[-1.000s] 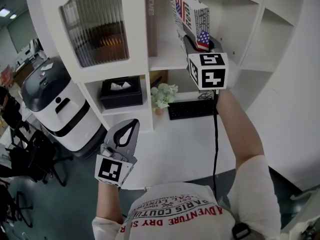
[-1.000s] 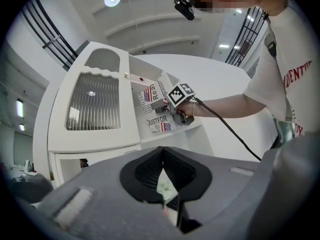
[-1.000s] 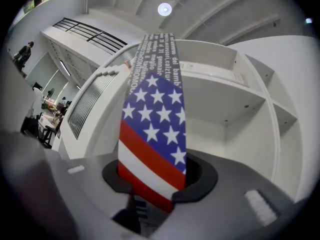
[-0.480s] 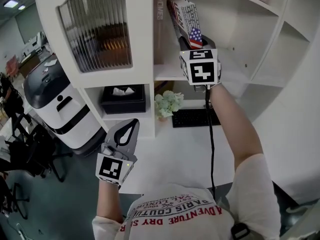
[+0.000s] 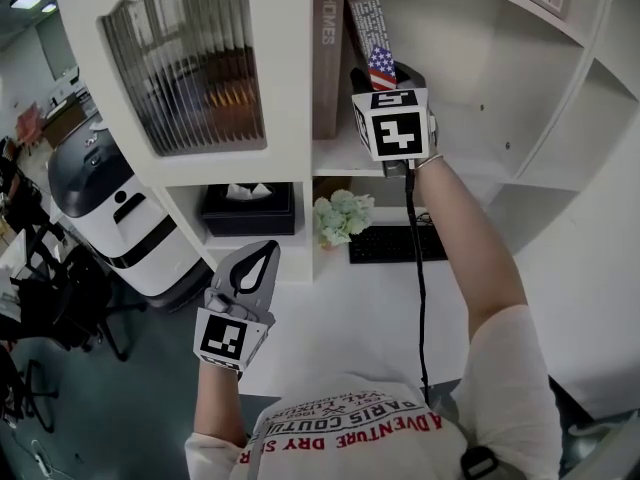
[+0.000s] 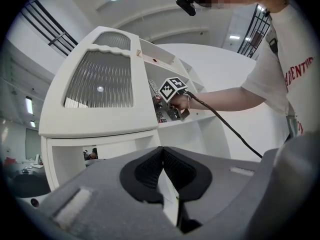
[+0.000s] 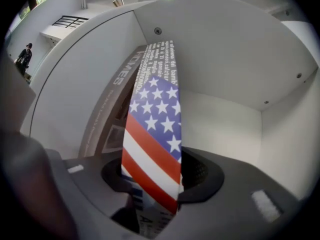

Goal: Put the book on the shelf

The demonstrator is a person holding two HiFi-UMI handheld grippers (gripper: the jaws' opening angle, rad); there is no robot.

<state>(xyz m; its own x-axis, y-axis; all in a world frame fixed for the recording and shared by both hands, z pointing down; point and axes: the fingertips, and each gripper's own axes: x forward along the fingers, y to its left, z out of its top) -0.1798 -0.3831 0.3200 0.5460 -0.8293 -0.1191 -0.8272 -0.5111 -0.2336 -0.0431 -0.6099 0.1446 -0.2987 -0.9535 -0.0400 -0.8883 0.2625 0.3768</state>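
Placing looks nearly done: the right claw [image 7: 155, 184], jaws just eased a little, pinches the flag-spined book [image 7: 152, 129], which stands in the shelf [image 5: 345, 158] just beside the grey HOMES book [image 5: 328, 58]. Next, I'd guess: let go fully, then back straight out. The left claw [image 5: 262, 255] hangs shut and empty, well below that grey book.

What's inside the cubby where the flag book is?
A brown book stands beside the flag book, which the right gripper holds. The gripper hides part of the cubby behind it.

The book [image 5: 371, 28] was in the shelf [image 5: 480, 160], just right of a second book [image 5: 327, 58]; below, plant [image 5: 340, 216] and keyboard [image 5: 385, 245] sat on the table [image 5: 350, 308].
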